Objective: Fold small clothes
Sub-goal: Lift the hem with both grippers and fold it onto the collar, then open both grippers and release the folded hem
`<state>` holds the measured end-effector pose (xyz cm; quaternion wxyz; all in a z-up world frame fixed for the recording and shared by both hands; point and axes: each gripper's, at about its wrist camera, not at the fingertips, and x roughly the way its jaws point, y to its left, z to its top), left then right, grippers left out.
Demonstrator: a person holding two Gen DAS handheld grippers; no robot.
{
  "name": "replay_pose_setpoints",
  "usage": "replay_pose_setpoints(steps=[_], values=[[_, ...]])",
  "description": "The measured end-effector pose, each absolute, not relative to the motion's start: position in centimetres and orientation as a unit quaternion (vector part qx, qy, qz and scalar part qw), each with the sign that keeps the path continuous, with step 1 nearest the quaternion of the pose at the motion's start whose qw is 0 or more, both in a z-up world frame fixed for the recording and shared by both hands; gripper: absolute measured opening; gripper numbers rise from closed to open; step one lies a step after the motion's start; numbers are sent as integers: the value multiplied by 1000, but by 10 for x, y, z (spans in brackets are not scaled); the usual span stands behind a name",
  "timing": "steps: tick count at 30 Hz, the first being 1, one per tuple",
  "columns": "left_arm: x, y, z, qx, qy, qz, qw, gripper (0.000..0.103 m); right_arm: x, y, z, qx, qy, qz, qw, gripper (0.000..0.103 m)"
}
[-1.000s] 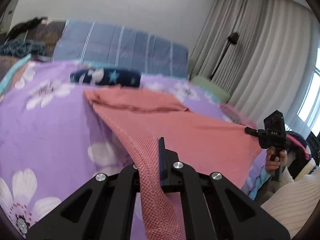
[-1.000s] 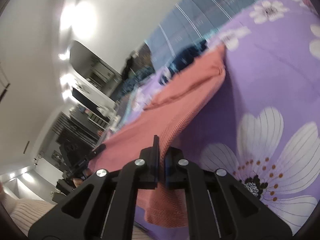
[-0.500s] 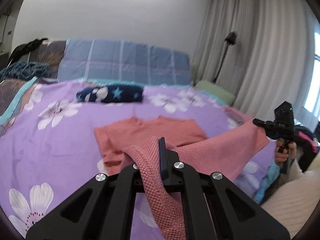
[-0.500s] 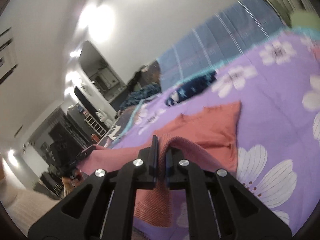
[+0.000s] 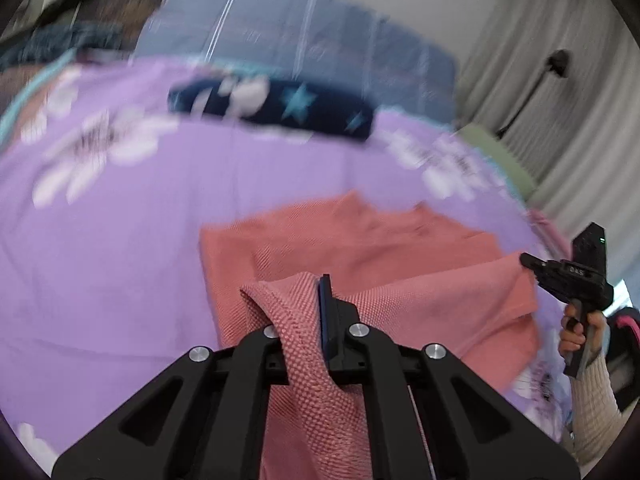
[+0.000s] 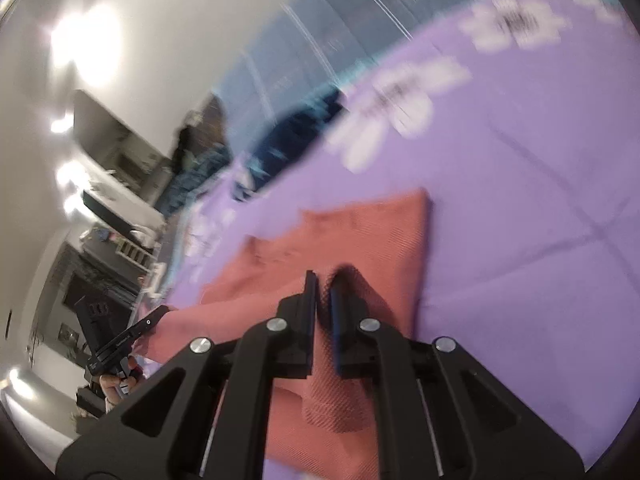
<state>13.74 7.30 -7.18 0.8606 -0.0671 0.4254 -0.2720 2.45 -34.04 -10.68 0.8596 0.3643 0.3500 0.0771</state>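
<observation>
A salmon-pink knit garment [image 5: 360, 248] lies on the purple flowered bedspread [image 5: 120, 240], its near part folded over toward the far part. My left gripper [image 5: 316, 304] is shut on one near corner of the garment, with cloth draped over its left finger. My right gripper [image 6: 323, 300] is shut on the other near corner [image 6: 340, 392]; the garment also shows in the right wrist view [image 6: 360, 240]. The right gripper shows in the left wrist view [image 5: 568, 276], the left gripper in the right wrist view [image 6: 120, 336]. Both views are motion-blurred.
A folded dark blue star-print garment [image 5: 272, 108] lies farther up the bed. Blue striped pillows [image 5: 300, 52] line the headboard side. Curtains and a floor lamp [image 5: 556, 64] stand to the right. Shelves and furniture [image 6: 104, 208] stand beyond the bed's left side.
Both grippers have carried the garment's near edge forward and down over its far part. The stretched, lifted cloth now lies slack and doubled on the bed.
</observation>
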Motion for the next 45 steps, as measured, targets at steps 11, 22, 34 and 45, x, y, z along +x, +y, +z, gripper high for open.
replay_pose_setpoints(steps=[11,22,34,45], values=[[115,100,-73,-91,411,-283,862,36,-4,-335,-108,342,357,87,865,23],[82,110,-85,-74,438,-274,853,6,-38,-318,-103,321,368,90,868,6],[175,96,-32,-155,376,-231,884,14,55,-354,-54,358,307,29,882,20],[198,94,-70,-110,429,-204,873,53,70,-367,-96,362,356,2,862,41]])
